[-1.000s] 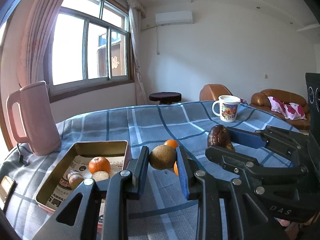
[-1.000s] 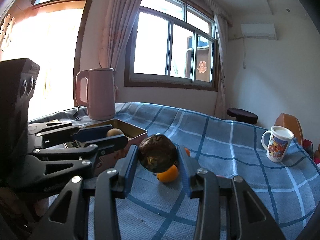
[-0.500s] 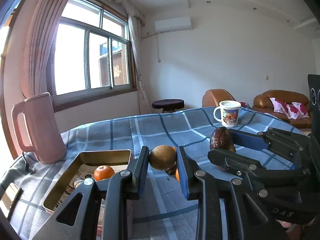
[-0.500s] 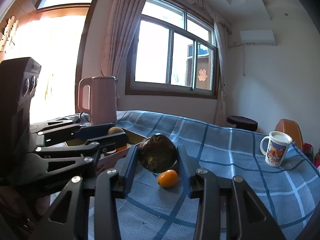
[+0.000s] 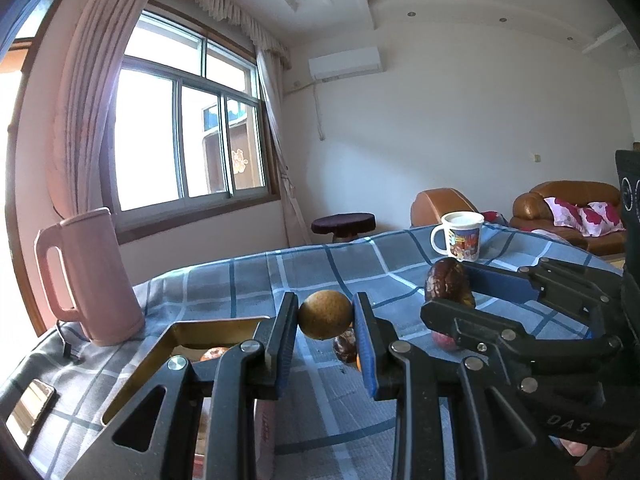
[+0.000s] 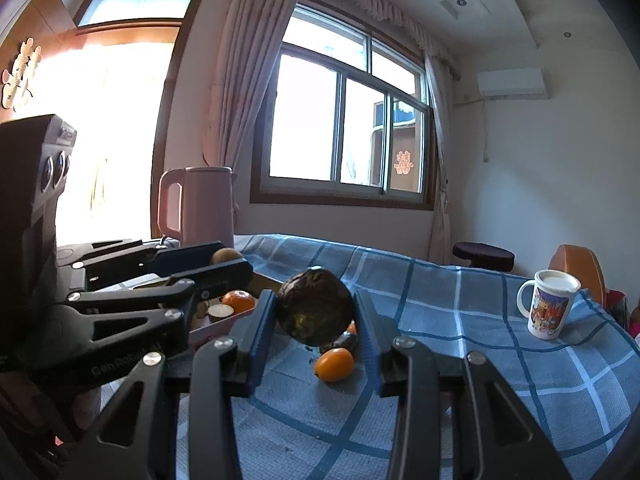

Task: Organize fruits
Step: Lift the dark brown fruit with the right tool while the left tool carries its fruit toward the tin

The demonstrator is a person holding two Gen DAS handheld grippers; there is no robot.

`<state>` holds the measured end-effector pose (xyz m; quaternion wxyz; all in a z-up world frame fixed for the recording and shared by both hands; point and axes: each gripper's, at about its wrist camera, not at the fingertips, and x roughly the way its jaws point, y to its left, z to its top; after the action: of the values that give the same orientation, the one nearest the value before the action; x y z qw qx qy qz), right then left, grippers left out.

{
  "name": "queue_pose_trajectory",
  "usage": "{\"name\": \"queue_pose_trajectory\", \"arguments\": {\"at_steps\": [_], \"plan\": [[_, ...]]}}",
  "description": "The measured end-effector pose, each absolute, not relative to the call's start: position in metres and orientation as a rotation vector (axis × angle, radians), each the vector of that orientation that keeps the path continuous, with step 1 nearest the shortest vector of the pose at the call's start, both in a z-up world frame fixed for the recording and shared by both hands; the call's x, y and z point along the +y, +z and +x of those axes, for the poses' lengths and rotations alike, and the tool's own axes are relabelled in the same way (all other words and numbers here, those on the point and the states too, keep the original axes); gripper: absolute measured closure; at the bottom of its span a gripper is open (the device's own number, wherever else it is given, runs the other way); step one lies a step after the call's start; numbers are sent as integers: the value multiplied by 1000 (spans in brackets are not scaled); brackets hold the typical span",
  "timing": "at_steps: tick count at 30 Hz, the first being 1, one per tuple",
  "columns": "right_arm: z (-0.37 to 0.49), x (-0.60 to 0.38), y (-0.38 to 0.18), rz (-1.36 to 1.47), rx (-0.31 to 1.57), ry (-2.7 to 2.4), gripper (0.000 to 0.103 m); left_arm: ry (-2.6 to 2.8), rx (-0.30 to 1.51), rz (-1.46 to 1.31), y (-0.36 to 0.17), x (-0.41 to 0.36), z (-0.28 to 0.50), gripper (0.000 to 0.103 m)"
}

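Two fruits held aloft, tin tray waiting to the left

A round tan-brown fruit (image 5: 326, 314) sits clenched in the left tongs (image 5: 325, 322), raised off the blue plaid surface (image 5: 248, 280); the open gold-coloured metal tray (image 5: 176, 330), already holding a small orange (image 6: 239, 300), lies just below and left of it, so the left hand is nearer. The right tongs (image 6: 315, 312) grasp a dark wrinkled purple-brown fruit (image 6: 315, 306), farther from the tray. Loose fruit, among it a small oval orange kumquat (image 6: 334, 364), remains on the cloth beneath.
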<state>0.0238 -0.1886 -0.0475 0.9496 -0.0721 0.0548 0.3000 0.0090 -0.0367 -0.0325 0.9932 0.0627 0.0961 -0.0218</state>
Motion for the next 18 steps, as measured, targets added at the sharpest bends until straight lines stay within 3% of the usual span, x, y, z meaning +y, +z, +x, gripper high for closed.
{"name": "queue_pose_trajectory", "arguments": {"at_steps": [18], "plan": [[28,-192,-46,-139,110,599,61,-6,186,139,-31,-30,11,74]]}}
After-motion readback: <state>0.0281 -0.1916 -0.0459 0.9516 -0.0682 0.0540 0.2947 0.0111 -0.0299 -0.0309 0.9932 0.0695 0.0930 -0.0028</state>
